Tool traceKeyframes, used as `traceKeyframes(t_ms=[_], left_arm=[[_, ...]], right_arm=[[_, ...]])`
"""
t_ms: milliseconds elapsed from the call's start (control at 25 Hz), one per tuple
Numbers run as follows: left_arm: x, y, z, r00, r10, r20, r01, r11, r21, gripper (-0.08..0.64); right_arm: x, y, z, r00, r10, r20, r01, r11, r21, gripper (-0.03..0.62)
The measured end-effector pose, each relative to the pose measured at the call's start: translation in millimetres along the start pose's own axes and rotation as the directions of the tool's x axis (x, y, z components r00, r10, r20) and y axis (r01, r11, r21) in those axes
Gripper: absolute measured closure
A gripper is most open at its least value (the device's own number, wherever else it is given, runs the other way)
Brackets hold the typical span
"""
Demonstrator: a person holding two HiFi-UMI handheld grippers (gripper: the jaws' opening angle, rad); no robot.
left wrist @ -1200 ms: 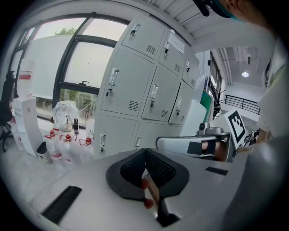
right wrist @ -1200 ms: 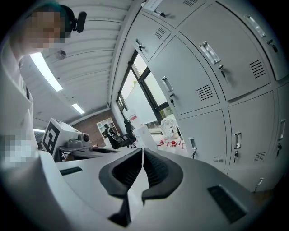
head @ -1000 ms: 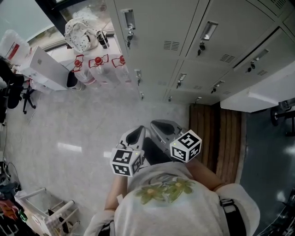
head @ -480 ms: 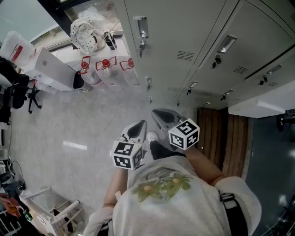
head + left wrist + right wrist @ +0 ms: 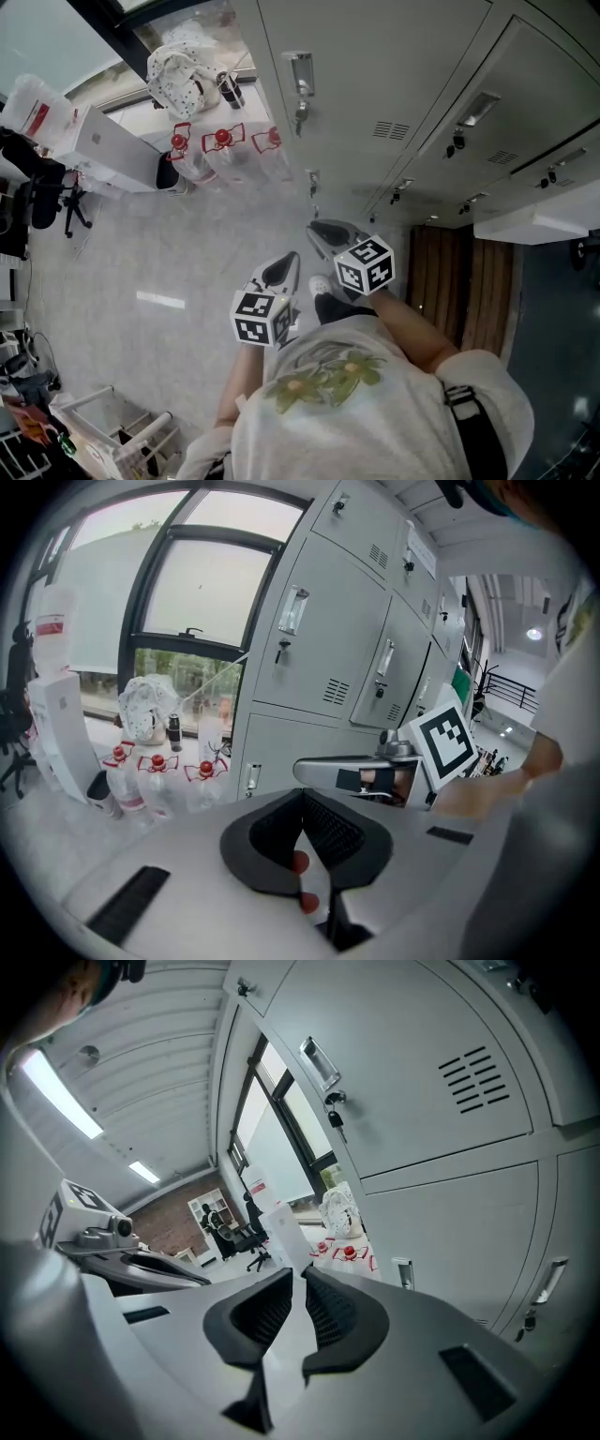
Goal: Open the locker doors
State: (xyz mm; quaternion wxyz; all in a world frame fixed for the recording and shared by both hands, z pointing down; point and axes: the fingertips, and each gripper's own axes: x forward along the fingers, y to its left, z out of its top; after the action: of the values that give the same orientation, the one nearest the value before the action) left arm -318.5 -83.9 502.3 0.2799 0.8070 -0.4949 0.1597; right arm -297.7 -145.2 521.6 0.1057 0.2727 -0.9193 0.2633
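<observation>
Grey steel locker doors (image 5: 375,84), louvred; left hand-held gripper (image 5: 302,796), right hand-held gripper (image 5: 298,1275): ribbed jaws closed together

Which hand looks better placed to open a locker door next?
Right, probably. The right tongs point toward a locker door, with its handle and key ahead. The left tongs sit farther from the lockers, nearer the water bottles.

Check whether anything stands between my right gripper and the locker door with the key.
Nothing visible does. Only open air lies between the right gripper, jaws shut, and the locker door; the bottles stand aside.
</observation>
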Motion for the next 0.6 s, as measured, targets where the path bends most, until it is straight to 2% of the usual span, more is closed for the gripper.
traceKeyframes(t_ms=[240, 440, 600], left_arm=[[9, 18, 1, 1.000, 0.018, -0.002, -0.018, 1.000, -0.006, 0.529], [15, 34, -1, 1.000, 0.022, -0.015, -0.022, 1.000, -0.014, 0.529], [22, 46, 0, 0.999, 0.032, -0.015, -0.033, 0.999, -0.017, 0.529]], right_arm=[[17, -31, -1, 0.994, -0.103, 0.022, 0.102, 0.994, 0.050, 0.549], [33, -56, -9, 0.986, -0.168, 0.005, 0.166, 0.982, 0.089, 0.506], [49, -74, -14, 0.978, -0.210, 0.005, 0.209, 0.975, 0.081, 0.499]])
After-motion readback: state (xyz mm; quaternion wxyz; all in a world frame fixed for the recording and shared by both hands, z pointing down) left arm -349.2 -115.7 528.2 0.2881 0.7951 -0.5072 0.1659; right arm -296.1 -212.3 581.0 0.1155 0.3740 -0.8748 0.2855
